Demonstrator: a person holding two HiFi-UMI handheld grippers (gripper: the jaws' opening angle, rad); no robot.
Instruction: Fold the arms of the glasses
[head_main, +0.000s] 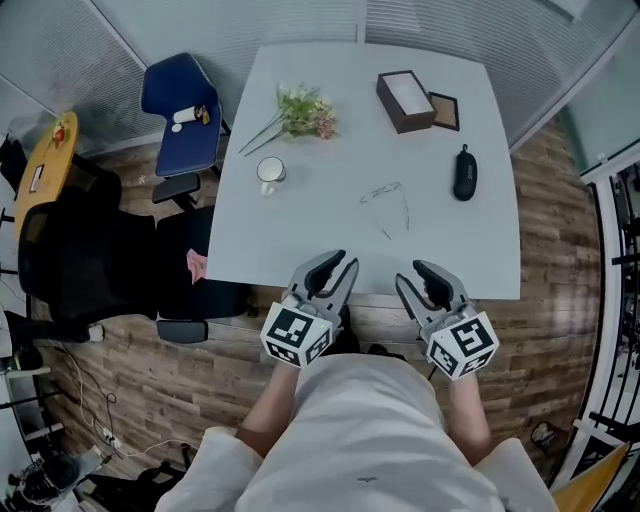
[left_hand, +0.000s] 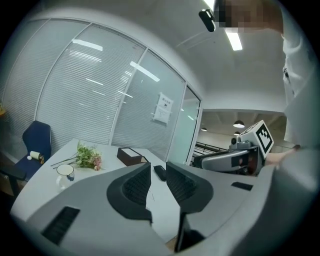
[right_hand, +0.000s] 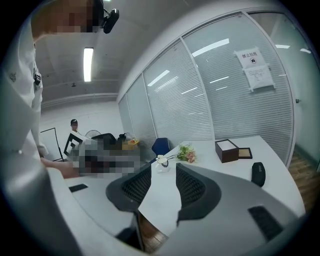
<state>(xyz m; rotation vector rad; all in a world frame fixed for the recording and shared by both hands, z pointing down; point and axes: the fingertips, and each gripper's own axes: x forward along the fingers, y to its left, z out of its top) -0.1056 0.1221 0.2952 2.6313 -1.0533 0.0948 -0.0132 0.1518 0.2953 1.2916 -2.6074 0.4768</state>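
Observation:
The thin wire-framed glasses (head_main: 385, 205) lie on the pale grey table (head_main: 300, 240) with their arms spread out. Both grippers hover at the table's near edge, short of the glasses. My left gripper (head_main: 338, 270) is open by a narrow gap with nothing between its pads. My right gripper (head_main: 420, 282) is open wider and is empty too. In the left gripper view the left gripper (left_hand: 158, 169) points across the table, and the right gripper (left_hand: 220, 160) shows beside it. The right gripper (right_hand: 163, 172) points toward the cup in its own view.
A black glasses case (head_main: 464, 172) lies right of the glasses. A brown box (head_main: 405, 100) and its lid (head_main: 445, 110) sit at the back right, flowers (head_main: 305, 110) at the back left, a white cup (head_main: 270, 173) on the left. A blue chair (head_main: 182, 110) stands beyond the left edge.

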